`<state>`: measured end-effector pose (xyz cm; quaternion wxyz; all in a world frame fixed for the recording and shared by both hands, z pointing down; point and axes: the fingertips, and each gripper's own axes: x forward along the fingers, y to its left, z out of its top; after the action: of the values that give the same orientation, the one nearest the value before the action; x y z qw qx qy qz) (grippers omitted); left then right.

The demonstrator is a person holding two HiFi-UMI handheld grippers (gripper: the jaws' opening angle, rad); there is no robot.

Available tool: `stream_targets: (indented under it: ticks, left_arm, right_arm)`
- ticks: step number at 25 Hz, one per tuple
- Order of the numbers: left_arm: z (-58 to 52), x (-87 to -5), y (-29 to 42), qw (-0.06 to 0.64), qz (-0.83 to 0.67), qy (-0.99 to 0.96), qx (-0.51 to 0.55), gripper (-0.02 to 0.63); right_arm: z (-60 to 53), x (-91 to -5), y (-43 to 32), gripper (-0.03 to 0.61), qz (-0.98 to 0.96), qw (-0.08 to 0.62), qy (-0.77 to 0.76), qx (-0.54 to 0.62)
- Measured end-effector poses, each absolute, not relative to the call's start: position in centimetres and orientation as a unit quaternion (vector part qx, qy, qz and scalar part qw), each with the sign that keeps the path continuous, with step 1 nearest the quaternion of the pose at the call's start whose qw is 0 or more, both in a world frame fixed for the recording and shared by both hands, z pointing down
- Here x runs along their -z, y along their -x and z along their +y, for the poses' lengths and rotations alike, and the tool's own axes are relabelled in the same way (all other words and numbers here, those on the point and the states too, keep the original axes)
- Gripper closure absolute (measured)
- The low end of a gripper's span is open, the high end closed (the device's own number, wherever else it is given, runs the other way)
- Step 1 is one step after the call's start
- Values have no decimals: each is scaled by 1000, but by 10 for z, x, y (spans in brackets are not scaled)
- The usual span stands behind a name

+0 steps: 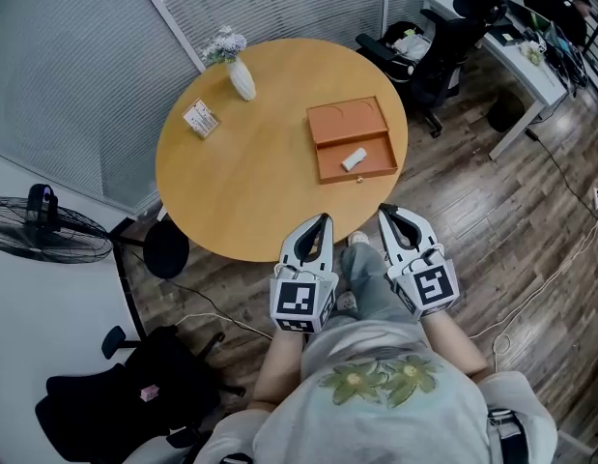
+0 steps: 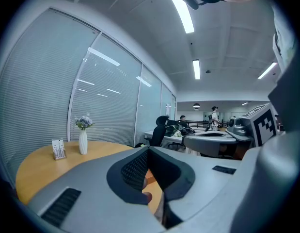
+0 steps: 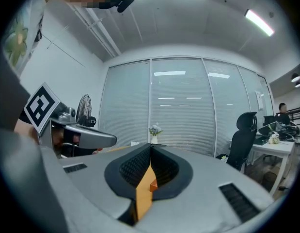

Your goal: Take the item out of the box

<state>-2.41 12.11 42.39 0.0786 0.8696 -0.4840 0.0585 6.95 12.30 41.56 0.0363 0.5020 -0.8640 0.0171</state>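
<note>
Office, round wooden bench ahead. Nearest me, left gripper and right gripper are both closed, empty. Farther out, the small white item lies in the open orange box, near half. Looks light and stiff; I'd pinch its long sides.

Bright, even light from ceiling strip lights, blown out to white glare in both gripper views and mirrored as pale streaks on the glass partition. The round table is evenly lit, with only a soft shadow on the floor at its near edge. Straight lines bow toward the edges; the gripper views have black corners and a soft near foreground
</note>
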Motion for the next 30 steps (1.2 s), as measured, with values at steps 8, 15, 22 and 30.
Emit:
stream_targets:
  ticks: [8, 15, 22, 30]
  left_arm:
    - [70, -421, 37, 79, -497, -862, -58, 611]
    - [15, -411, 43, 68, -501, -861, -61, 611]
    - [-39, -400, 56, 58, -512, -855, -66, 611]
    - [-78, -402, 67, 67, -522, -847, -74, 611]
  right_arm:
    - [66, -414, -65, 477, -877, 57, -477, -5]
    - [8, -404, -56, 383, -898, 58, -435, 6]
    - [-49, -397, -47, 383, -910, 66, -410, 17]
    - [-94, -405, -39, 383, -922, 84, -376, 19]
